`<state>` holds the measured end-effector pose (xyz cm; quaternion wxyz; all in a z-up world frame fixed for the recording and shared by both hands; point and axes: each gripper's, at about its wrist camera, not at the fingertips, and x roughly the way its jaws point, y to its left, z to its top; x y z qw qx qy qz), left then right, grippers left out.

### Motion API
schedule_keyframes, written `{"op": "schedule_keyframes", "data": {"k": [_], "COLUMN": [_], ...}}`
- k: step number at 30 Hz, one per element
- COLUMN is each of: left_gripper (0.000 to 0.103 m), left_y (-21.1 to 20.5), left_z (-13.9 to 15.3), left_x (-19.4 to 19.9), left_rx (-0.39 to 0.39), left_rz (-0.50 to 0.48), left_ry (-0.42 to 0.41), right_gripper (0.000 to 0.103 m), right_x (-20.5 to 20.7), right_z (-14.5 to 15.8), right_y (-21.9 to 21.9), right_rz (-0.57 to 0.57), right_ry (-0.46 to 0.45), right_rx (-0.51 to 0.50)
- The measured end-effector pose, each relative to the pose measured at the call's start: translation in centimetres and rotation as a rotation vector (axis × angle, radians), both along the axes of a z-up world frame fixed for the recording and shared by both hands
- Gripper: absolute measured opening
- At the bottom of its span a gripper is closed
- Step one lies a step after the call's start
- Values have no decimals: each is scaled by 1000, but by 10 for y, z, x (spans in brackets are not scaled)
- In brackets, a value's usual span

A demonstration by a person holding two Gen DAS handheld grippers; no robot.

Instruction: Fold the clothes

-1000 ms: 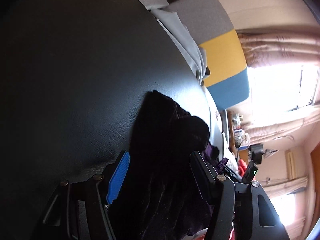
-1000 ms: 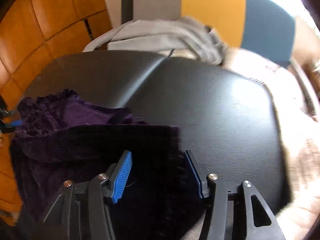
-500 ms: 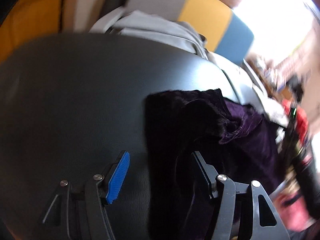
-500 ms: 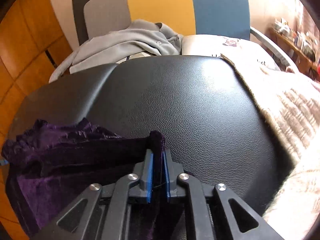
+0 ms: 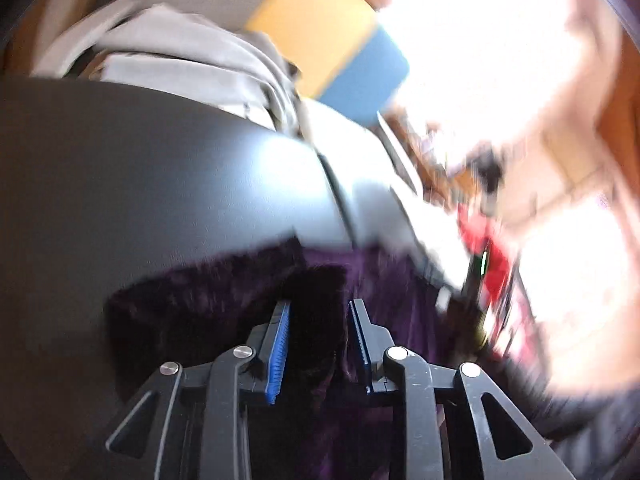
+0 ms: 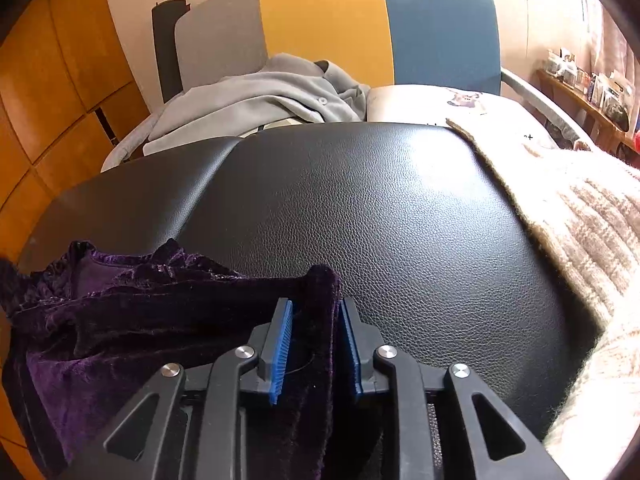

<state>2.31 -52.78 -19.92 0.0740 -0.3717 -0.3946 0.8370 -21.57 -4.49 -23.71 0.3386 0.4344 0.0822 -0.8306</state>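
A dark purple velvet garment lies bunched at the near left edge of a black leather surface. My right gripper has its jaws partly apart with a corner fold of the garment between them. In the blurred left wrist view the garment sits at the near edge of the black surface. My left gripper has its jaws narrowed around a dark fold of it, with small gaps at the pads.
A grey garment is heaped behind the black surface, against a chair back in grey, yellow and blue. A beige knitted blanket covers the right side. Orange wood panels stand at left. A cluttered shelf is far right.
My left gripper has swung over the garment and its jaws have narrowed around a fold. My right gripper, clamped tight on the corner half a second ago, has its jaws a little apart now.
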Motion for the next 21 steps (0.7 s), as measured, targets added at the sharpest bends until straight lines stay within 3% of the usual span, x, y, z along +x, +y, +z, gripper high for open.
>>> {"op": "schedule_keyframes", "data": {"k": [4,6,9,12,14,16,19,21], "left_gripper": [30,53,59,59,59,58,58,58], "left_y": [-53,-68,-71,-59,-47,-27,13,38], "left_z": [-34,-51,-55,-43,-33,-28,-19,-17], "left_x": [0,12,33,52,63,69,62,47], "left_rx": [185,250,208,21,-152,-374,-681,-809], "left_rz": [337,432,479,434,388,309,118,-22], "left_ry": [-56,-89,-90,-98,-105,-145,-163,-162], "right_gripper": [24,24,25,25,25,25,25,25], "right_x": [-2,-3,-3,-4,-4,-5,-5,-4], "right_z": [-2,-3,-2,-2,-2,-2,-2,-2], "right_y": [3,3,5,6,7,8,7,6], "right_rz": [-2,-2,-2,-2,-3,-2,-2,-2], "right_ry": [-8,-10,-14,-19,-22,-24,-24,-17], "right_rx": [-27,-31,-37,-46,-52,-55,-57,-51]}}
